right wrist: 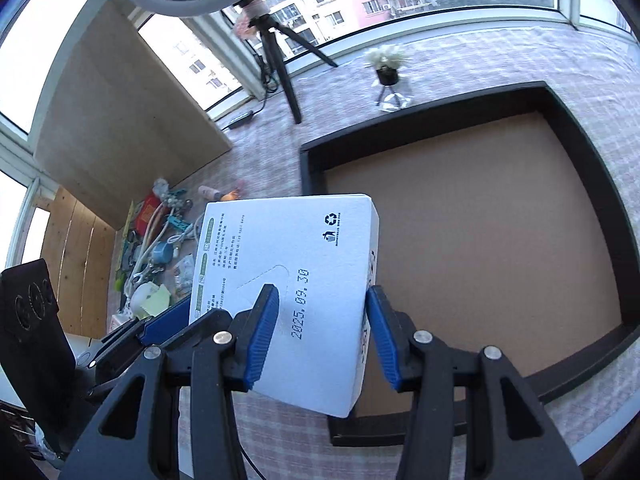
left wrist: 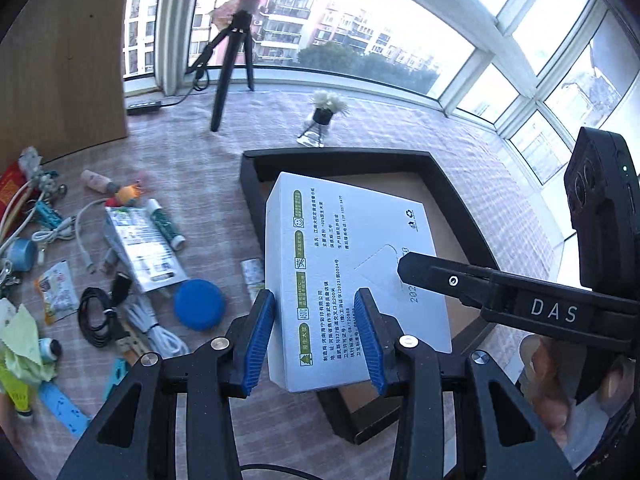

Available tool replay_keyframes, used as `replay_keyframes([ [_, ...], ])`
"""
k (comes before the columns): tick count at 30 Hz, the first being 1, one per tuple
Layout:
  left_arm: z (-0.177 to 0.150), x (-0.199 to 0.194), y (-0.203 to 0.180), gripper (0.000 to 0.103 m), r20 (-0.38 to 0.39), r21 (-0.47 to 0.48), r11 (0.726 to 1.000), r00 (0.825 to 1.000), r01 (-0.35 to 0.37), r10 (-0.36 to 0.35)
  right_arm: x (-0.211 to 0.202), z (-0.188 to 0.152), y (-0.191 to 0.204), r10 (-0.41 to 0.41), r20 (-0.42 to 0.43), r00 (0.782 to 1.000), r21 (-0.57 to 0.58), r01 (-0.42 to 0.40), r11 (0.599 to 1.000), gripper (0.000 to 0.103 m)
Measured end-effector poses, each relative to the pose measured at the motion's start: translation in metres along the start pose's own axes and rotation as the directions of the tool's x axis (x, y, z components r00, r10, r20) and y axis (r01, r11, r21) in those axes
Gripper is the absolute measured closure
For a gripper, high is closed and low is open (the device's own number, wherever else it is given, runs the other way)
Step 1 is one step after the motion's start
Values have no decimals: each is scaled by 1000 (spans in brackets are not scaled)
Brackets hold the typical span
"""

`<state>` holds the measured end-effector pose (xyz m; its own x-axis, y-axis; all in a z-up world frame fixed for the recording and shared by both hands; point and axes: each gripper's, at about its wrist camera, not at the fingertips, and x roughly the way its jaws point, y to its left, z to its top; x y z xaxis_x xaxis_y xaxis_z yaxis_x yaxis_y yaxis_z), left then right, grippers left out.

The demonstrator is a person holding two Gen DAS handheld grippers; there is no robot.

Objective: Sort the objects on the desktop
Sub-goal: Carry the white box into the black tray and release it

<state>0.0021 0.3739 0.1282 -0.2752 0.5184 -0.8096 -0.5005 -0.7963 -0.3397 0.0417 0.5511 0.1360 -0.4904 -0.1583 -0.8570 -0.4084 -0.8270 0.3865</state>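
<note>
- The underside of the white box (left wrist: 352, 264) is hidden in both views, so whether it rests on anything below cannot be told.
- The small print on the box face is too fine to read; only a stamped date shows clearly in the right wrist view.
- The heap of small things (left wrist: 100, 272) at the left of the bench (left wrist: 192, 160) is cluttered: cables, a blue round lid (left wrist: 199, 304) and packets can be picked out, the rest not.
- A hand (left wrist: 556, 384) behind the right tongs is cut off at the frame edge.
- The left tongs (left wrist: 316, 332) stand partly open, blue pads on either side of the box's near left edge, gripping it.
- The right tongs (right wrist: 322, 332) stand partly open too, pads clamped on the box's near right corner; one dark finger of it lies across the box face in the left wrist view.
- The box sits tilted between both tongs, over the near left corner of the black-rimmed tray (right wrist: 592, 184), whose brown floor is bare.
</note>
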Motion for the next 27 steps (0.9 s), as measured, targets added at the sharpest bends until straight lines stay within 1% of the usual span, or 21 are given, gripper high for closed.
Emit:
replay_keyframes([
  [5, 4, 43, -62, 64, -51, 73, 997, 998, 40, -37, -20, 4, -68, -81, 16, 997, 61, 80, 995, 57],
  [8, 4, 59, -93, 64, -74, 115, 992, 996, 55, -47, -31, 7, -98, -125, 27, 992, 90, 123, 988, 57],
  [11, 5, 73, -117, 64, -93, 147, 988, 995, 53, -40, -40, 11, -118, -160, 36, 986, 104, 156, 982, 57],
  [14, 6, 82, -134, 63, -104, 167, 984, 994, 56, -38, -46, 14, -132, -193, 43, 980, 110, 188, 976, 57],
  [17, 7, 89, -144, 63, -116, 191, 981, 993, 37, -15, -49, 16, -142, -199, 42, 979, 116, 193, 974, 57],
  [19, 7, 93, -146, 60, -116, 205, 979, 993, -6, 30, -51, 17, -144, -200, 46, 979, 117, 194, 974, 57],
  [20, 6, 94, -146, 60, -110, 211, 977, 992, -30, 54, -52, 18, -142, -234, 57, 970, 114, 227, 967, 57],
  [21, 5, 93, -145, 60, -104, 216, 976, 993, -37, 60, -53, 18, -138, -273, 71, 959, 98, 266, 959, 57],
  [23, 4, 89, -139, 60, -103, 216, 976, 993, -36, 59, -56, 18, -130, -314, 96, 944, 60, 310, 949, 50],
  [24, 3, 86, -136, 60, -97, 217, 975, 993, -44, 66, -57, 18, -126, -317, 106, 942, 47, 314, 948, 41],
  [25, 3, 83, -133, 60, -88, 221, 974, 993, -56, 77, -57, 18, -122, -315, 116, 942, 36, 313, 949, 34],
  [27, 2, 75, -122, 60, -69, 214, 974, 993, -75, 91, -55, 18, -112, -315, 125, 941, 13, 315, 949, 34],
])
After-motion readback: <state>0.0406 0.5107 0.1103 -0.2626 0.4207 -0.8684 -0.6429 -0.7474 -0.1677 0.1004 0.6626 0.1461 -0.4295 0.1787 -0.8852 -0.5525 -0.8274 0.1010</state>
